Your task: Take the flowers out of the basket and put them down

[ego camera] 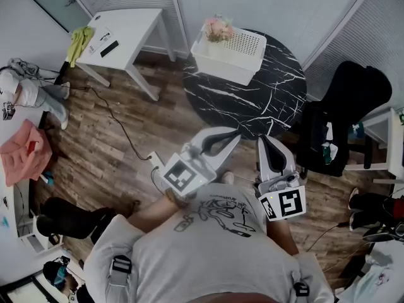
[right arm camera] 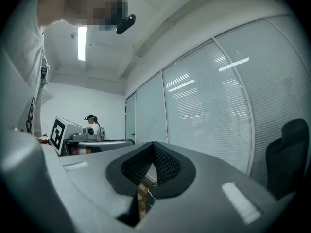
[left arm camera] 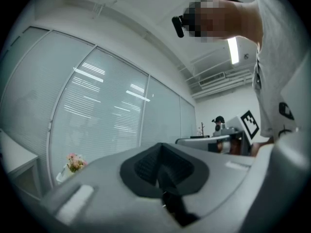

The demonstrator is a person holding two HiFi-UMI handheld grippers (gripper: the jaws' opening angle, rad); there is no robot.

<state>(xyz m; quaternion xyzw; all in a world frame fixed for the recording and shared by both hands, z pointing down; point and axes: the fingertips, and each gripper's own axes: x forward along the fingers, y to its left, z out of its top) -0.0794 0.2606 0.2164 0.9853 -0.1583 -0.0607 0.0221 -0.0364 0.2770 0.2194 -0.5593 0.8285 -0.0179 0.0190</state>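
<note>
At the far left of the head view, a pink cloth point(ego camera: 25, 151) is lying on a white surface. Further in, a white side table point(ego camera: 129, 33) is standing on the wood floor point(ego camera: 107, 137), with a yellow-green cloth point(ego camera: 80, 40) hanging over its left end and a small black object point(ego camera: 109, 48) lying on top (too small to identify).

Right of it, a round black marble table point(ego camera: 252, 103) is carrying a white perforated basket point(ego camera: 237, 55). The flowers point(ego camera: 218, 29), pink with some green, are sitting inside the basket at its far left corner, poking above the rim.

Nearer the person, the left gripper point(ego camera: 228, 136) is pointing towards the marble table, its tip hanging over the table's near edge, well apart from the basket. Its jaws are pressing together with nothing between them, as the left gripper view shows; in that view the flowers are appearing small at the lower left, against the blinds.

Just to the right, the right gripper point(ego camera: 268, 142) is hanging beside the left one, also aiming at the table's near edge. Its jaws are meeting too, and they are holding nothing.

At the far right, a black chair point(ego camera: 350, 103) is standing beside the marble table.
</note>
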